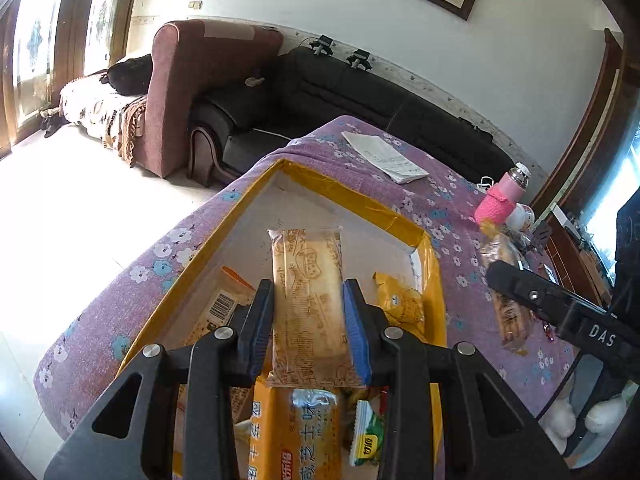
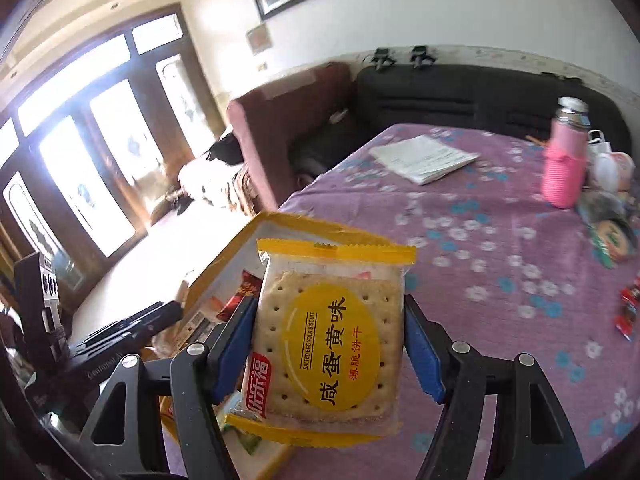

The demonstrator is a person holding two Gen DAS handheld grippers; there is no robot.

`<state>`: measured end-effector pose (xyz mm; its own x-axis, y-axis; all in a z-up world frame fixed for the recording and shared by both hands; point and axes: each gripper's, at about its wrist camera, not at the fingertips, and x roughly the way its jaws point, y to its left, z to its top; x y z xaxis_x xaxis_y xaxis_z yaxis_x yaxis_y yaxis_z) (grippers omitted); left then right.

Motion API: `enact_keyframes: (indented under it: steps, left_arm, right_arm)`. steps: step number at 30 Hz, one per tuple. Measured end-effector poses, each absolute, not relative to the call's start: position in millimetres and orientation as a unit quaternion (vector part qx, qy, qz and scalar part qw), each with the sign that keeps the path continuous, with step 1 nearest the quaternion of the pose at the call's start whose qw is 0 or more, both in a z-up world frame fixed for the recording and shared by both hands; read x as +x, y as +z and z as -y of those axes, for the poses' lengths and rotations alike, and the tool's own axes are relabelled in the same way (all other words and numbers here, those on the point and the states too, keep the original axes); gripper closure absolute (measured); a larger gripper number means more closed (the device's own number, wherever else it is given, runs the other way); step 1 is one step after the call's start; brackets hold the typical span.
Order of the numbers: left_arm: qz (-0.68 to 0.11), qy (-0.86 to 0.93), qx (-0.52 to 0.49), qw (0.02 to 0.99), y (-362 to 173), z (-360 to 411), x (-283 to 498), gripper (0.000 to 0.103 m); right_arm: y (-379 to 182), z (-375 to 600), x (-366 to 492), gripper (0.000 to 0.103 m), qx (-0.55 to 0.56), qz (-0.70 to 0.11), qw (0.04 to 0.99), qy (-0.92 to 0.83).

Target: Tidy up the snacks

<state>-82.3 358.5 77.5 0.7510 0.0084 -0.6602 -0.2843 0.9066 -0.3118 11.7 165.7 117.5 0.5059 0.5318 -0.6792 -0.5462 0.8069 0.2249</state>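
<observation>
We hold both snacks over the yellow box (image 1: 344,192) for deposit: left gripper (image 1: 308,312) jaws clamp a long bread packet (image 1: 306,300); right gripper (image 2: 330,344) jaws clamp the egg-yolk biscuit pack (image 2: 328,340).

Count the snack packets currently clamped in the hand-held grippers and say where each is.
2. A long cake packet sits in the left hand-held gripper above the yellow box; a salted egg yolk biscuit packet sits in the right hand-held gripper.
</observation>
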Motion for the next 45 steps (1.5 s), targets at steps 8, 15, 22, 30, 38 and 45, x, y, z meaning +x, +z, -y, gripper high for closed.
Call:
enact_keyframes:
  steps: [8, 15, 22, 30, 38, 45]
  left_arm:
    - [-0.369, 0.075, -0.222, 0.9, 54.0, -376.2, -67.8, 0.071]
    - [-0.372, 0.08, -0.216, 0.899, 48.9, -374.7, -62.0, 0.07]
    - [-0.36, 0.085, -0.201, 0.907, 59.2, -366.2, -70.1, 0.055]
    - [-0.341, 0.097, -0.173, 0.919, 76.8, -345.3, -92.2, 0.048]
    - [-0.324, 0.108, -0.148, 0.928, 93.7, -318.6, -120.2, 0.043]
    - [-0.312, 0.102, -0.126, 0.936, 109.4, -284.0, -137.9, 0.039]
  right_arm:
    - [64.0, -239.5, 44.9, 0.032, -0.043, -0.44, 0.844, 0.304]
    - [45.1, -259.9, 66.4, 0.032, -0.048, -0.457, 0.84, 0.289]
    - [42.1, -262.8, 75.1, 0.032, -0.021, -0.471, 0.832, 0.294]
    - [76.1, -235.4, 55.1, 0.032, -0.005, -0.435, 0.85, 0.298]
    - [103.4, -184.4, 10.7, 0.032, 0.0, -0.397, 0.865, 0.306]
    - [115.7, -121.0, -36.0, 0.032, 0.004, -0.369, 0.877, 0.309]
